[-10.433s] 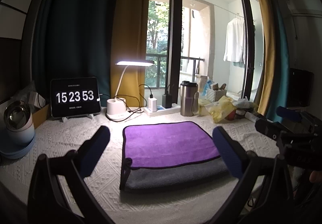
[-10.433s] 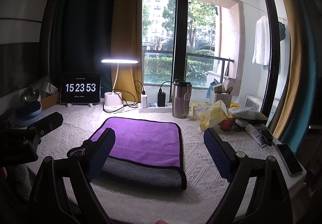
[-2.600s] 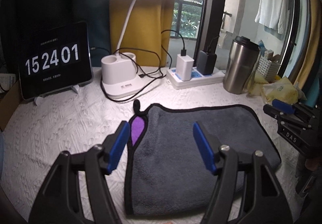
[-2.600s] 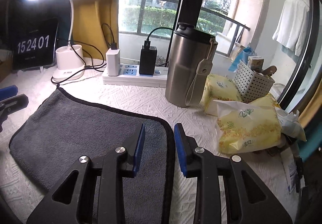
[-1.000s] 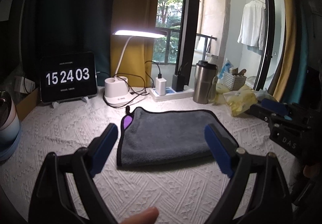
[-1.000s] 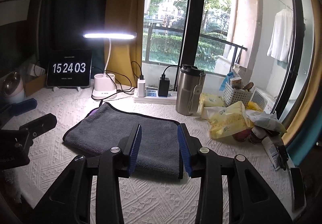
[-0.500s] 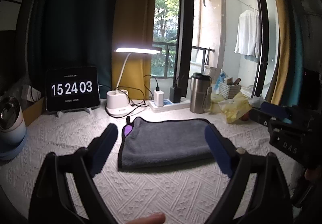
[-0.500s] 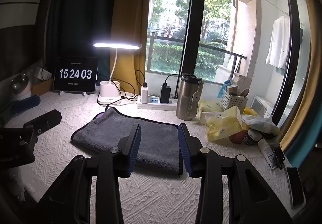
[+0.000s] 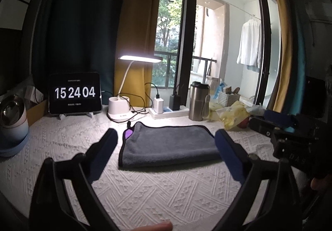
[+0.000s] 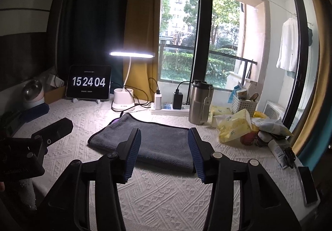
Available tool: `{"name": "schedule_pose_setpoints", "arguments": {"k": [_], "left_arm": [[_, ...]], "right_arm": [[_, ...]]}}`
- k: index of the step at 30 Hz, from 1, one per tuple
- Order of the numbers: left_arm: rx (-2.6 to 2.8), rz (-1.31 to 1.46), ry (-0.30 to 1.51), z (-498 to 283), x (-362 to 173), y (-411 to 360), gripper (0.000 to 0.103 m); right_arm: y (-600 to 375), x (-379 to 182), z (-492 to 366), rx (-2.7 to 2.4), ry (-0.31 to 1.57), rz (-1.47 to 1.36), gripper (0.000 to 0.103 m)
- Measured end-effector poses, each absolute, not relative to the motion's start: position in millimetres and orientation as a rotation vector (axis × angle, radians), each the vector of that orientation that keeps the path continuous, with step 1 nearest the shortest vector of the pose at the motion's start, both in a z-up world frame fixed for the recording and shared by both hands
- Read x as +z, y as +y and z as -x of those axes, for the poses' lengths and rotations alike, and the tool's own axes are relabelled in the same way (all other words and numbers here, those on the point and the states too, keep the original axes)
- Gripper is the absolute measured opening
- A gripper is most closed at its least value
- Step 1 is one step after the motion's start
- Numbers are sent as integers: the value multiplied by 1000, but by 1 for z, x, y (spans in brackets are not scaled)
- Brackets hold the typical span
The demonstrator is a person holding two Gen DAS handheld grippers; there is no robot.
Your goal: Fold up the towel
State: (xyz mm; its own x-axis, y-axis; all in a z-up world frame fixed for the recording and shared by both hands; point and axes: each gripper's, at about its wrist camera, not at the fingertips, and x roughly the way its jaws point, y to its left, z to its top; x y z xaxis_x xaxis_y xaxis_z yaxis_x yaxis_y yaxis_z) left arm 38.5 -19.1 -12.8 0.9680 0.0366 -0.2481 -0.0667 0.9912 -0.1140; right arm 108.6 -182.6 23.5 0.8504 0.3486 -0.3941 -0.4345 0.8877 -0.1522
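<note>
Now the folded towel (image 9: 169, 143) lies ahead of the left gripper (image 9: 166, 153) and right gripper (image 10: 164, 153), both spread wide and holding nothing.

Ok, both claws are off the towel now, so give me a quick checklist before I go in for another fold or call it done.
1. Left claw open and holding nothing: ok.
2. Right claw open and holding nothing: ok.
3. Towel lying flat on the white tablecloth, grey side up: ok.
4. Edges lined up: not ok, a purple corner sticks out at the far left.
5. Steel tumbler and yellow packets apart from the towel: ok.
6. Layers underneath even: cannot tell, they are hidden from both views.
</note>
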Motion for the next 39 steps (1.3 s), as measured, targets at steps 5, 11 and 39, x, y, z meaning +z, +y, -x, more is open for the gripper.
{"name": "schedule_pose_setpoints", "arguments": {"k": [5,11,39], "left_arm": [[57,103,210,-22,-12,-20,96],[49,49,145,1,-10,-25,97],[72,62,107,26,-7,-18,97]], "right_arm": [[-184,21,-94,429,357,225,51],[-190,20,-74,412,337,204,51],[-200,29,-35,332,231,188,59]]}}
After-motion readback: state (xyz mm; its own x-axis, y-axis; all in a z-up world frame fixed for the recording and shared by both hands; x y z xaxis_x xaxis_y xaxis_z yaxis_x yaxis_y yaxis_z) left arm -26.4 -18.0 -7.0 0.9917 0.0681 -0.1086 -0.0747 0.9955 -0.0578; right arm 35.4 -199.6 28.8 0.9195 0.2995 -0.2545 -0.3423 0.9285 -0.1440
